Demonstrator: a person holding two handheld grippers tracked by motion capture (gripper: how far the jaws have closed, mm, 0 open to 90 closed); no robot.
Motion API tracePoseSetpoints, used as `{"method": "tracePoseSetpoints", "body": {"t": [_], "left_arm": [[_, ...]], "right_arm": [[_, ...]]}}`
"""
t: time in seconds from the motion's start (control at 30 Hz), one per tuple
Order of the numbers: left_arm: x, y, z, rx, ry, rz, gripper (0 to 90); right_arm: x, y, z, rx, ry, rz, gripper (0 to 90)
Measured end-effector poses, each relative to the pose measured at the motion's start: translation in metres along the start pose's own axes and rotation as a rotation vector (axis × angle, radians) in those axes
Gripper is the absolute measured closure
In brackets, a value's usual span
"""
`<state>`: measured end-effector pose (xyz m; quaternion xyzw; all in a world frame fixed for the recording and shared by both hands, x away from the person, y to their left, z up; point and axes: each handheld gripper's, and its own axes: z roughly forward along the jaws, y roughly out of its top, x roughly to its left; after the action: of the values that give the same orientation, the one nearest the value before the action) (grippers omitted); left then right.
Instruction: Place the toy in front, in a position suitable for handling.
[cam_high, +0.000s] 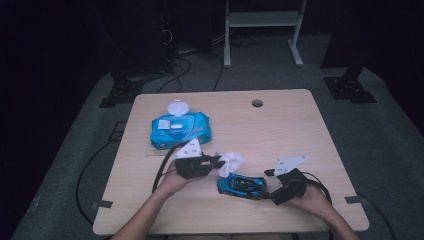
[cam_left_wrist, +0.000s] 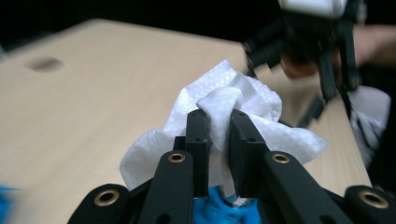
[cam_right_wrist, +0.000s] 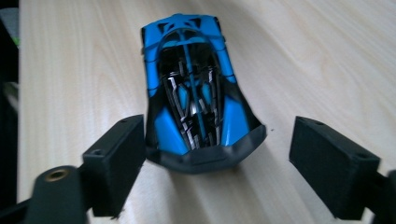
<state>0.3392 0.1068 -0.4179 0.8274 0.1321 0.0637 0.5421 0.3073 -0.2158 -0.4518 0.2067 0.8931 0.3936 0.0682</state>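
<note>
A blue and black toy car (cam_high: 242, 186) lies on the wooden table (cam_high: 280, 135) between my two hands. My left gripper (cam_high: 220, 161) is shut on a crumpled white wet wipe (cam_high: 232, 163), just above the car's left end; in the left gripper view the wipe (cam_left_wrist: 224, 112) bulges from between the pressed jaws, with blue of the car (cam_left_wrist: 219, 212) below. My right gripper (cam_high: 267, 183) sits at the car's right end. In the right gripper view its jaws stand wide apart on either side of the car's end (cam_right_wrist: 196, 107); the left pad is close against it, the right pad is clear.
A blue pack of wet wipes (cam_high: 180, 129) with its white lid flipped open lies at the table's back left. A round cable hole (cam_high: 257, 103) is near the far edge. Cables trail from both grippers over the front of the table.
</note>
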Motion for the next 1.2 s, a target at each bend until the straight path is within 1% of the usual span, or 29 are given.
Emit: {"method": "tracePoseSetpoints", "body": {"t": [0.03, 0.1, 0.13, 0.17, 0.2, 0.23, 0.27, 0.3, 0.37, 0.4, 0.43, 0.53, 0.6, 0.63, 0.7, 0.73, 0.77, 0.8, 0.83, 0.87, 0.9, 0.93, 1.0, 1.03, 1.07, 1.1, 1.13, 1.17, 1.2], "left_arm": [[-0.003, -0.004, 0.006, 0.012, -0.02, 0.001, 78.3], [-0.007, -0.01, 0.015, 0.049, -0.039, 0.017, 78.2], [-0.009, -0.013, 0.018, 0.057, -0.053, 0.01, 78.2], [-0.011, -0.015, 0.021, 0.081, -0.063, 0.027, 78.2], [-0.013, -0.017, 0.022, 0.101, -0.06, 0.039, 77.1], [-0.015, -0.021, 0.025, 0.131, -0.075, 0.041, 76.7], [-0.015, -0.021, 0.025, 0.131, -0.075, 0.041, 76.6], [-0.016, -0.023, 0.027, 0.15, -0.078, 0.053, 76.6], [-0.019, -0.026, 0.03, 0.205, -0.079, 0.085, 75.9], [-0.02, -0.027, 0.03, 0.214, -0.082, 0.086, 75.9], [-0.02, -0.028, 0.031, 0.222, -0.086, 0.091, 75.9], [-0.022, -0.031, 0.032, 0.253, -0.102, 0.08, 75.9], [-0.021, -0.031, 0.031, 0.254, -0.103, 0.072, 75.6], [-0.02, -0.031, 0.03, 0.255, -0.108, 0.057, 75.1], [-0.017, -0.032, 0.028, 0.254, -0.119, 0.05, 73.2], [-0.016, -0.032, 0.025, 0.25, -0.119, 0.052, 72.9], [-0.016, -0.031, 0.023, 0.244, -0.106, 0.058, 72.9], [-0.016, -0.03, 0.02, 0.24, -0.088, 0.067, 72.8], [-0.015, -0.03, 0.018, 0.233, -0.076, 0.065, 67.6], [-0.013, -0.029, 0.016, 0.226, -0.066, 0.052, 67.6], [-0.01, -0.03, 0.014, 0.223, -0.056, 0.045, 60.7], [-0.008, -0.03, 0.013, 0.227, -0.049, 0.045, 60.7], [-0.004, -0.032, 0.011, 0.217, -0.06, 0.032, 56.3], [-0.004, -0.032, 0.01, 0.215, -0.059, 0.025, 39.8], [-0.002, -0.031, 0.009, 0.212, -0.066, 0.015, 36.8], [-0.001, -0.03, 0.008, 0.192, -0.084, 0.007, 32.6], [-0.001, -0.029, 0.007, 0.171, -0.094, -0.004, 32.6], [0.0, -0.028, 0.007, 0.159, -0.092, -0.013, 26.8], [0.002, -0.028, 0.009, 0.154, -0.091, -0.018, 24.9]], "right_arm": [[0.001, -0.001, 0.0, 0.007, 0.011, 0.003, 16.0], [0.005, -0.004, 0.002, 0.035, 0.003, -0.012, 15.9], [0.005, -0.004, 0.002, 0.035, 0.003, -0.012, 15.9], [0.007, -0.004, 0.004, 0.039, 0.005, -0.017, 15.9], [0.009, -0.003, 0.009, 0.046, 0.008, -0.015, 15.9], [0.009, -0.002, 0.012, 0.05, 0.008, -0.023, 15.6], [0.009, -0.002, 0.012, 0.05, 0.008, -0.023, 15.6], [0.01, 0.001, 0.017, 0.069, 0.002, -0.051, 15.7], [0.01, 0.002, 0.02, 0.075, -0.006, -0.063, 16.3], [0.008, 0.004, 0.022, 0.085, -0.005, -0.081, 20.5], [0.007, 0.005, 0.023, 0.09, 0.005, -0.098, 20.8], [0.003, 0.009, 0.026, 0.102, 0.019, -0.133, 21.1], [0.0, 0.013, 0.028, 0.114, 0.028, -0.159, 21.2], [0.0, 0.013, 0.028, 0.111, 0.033, -0.162, 21.2], [-0.002, 0.012, 0.031, 0.081, 0.041, -0.177, 21.3], [-0.002, 0.012, 0.031, 0.081, 0.041, -0.181, 21.3], [-0.002, 0.012, 0.031, 0.081, 0.041, -0.181, 21.3], [-0.001, 0.012, 0.032, 0.083, 0.037, -0.202, 21.4], [0.0, 0.012, 0.032, 0.09, 0.032, -0.222, 21.6], [0.0, 0.012, 0.033, 0.098, 0.021, -0.244, 22.2], [-0.001, 0.013, 0.034, 0.096, 0.025, -0.239, 22.1], [-0.001, 0.013, 0.034, 0.096, 0.025, -0.239, 22.1], [-0.001, 0.013, 0.034, 0.097, 0.024, -0.242, 22.1], [0.0, 0.012, 0.033, 0.097, 0.017, -0.24, 22.1], [0.001, 0.012, 0.033, 0.096, 0.014, -0.24, 22.1], [0.001, 0.012, 0.033, 0.094, 0.014, -0.238, 22.1], [0.001, 0.012, 0.033, 0.094, 0.014, -0.238, 22.1], [0.0, 0.011, 0.033, 0.092, 0.015, -0.238, 22.1], [0.0, 0.011, 0.033, 0.09, 0.018, -0.237, 22.1]]}}
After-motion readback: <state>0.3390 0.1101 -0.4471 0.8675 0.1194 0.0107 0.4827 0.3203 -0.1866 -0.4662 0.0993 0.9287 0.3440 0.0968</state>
